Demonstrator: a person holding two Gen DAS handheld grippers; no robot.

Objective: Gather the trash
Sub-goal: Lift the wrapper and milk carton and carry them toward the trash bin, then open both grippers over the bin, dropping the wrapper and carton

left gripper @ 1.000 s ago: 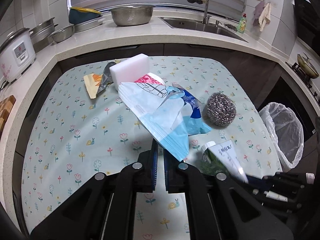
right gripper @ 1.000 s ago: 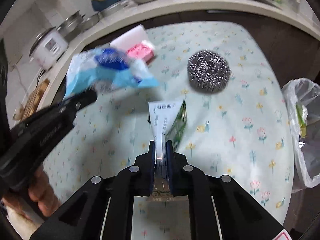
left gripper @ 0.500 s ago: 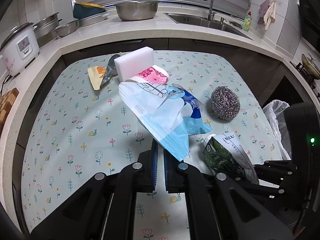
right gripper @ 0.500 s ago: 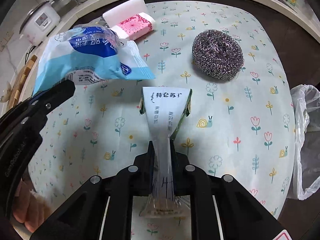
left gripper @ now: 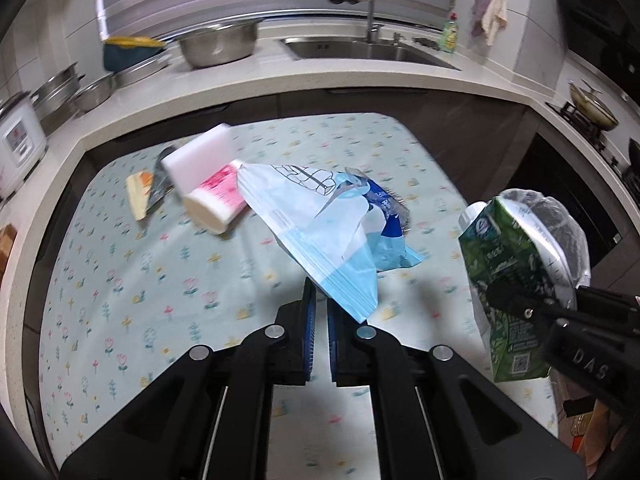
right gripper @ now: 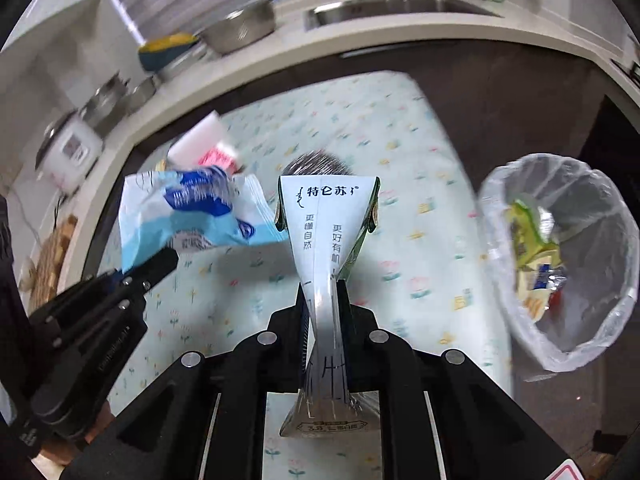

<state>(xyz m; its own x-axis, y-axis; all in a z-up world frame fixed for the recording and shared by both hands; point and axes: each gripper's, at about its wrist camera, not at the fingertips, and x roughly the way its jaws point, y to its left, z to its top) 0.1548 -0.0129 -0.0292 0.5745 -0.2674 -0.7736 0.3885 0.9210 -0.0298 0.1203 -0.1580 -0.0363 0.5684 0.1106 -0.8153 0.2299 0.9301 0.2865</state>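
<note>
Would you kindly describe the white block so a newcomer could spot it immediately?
Start at the floral tablecloth and look to its far left part, near the counter. The white sponge block rests on a pink-patterned roll; it is the only plain, unprinted rectangular thing there.

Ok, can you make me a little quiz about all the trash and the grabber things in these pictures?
1. True or false: the right gripper holds a flattened milk carton.
2. What does the left gripper pinch? A) steel scourer B) blue-and-white plastic bag C) sponge
3. Fill in: the bin with the clear liner already has ____ in it.

Key: 1 true; 2 B; 3 trash
</note>
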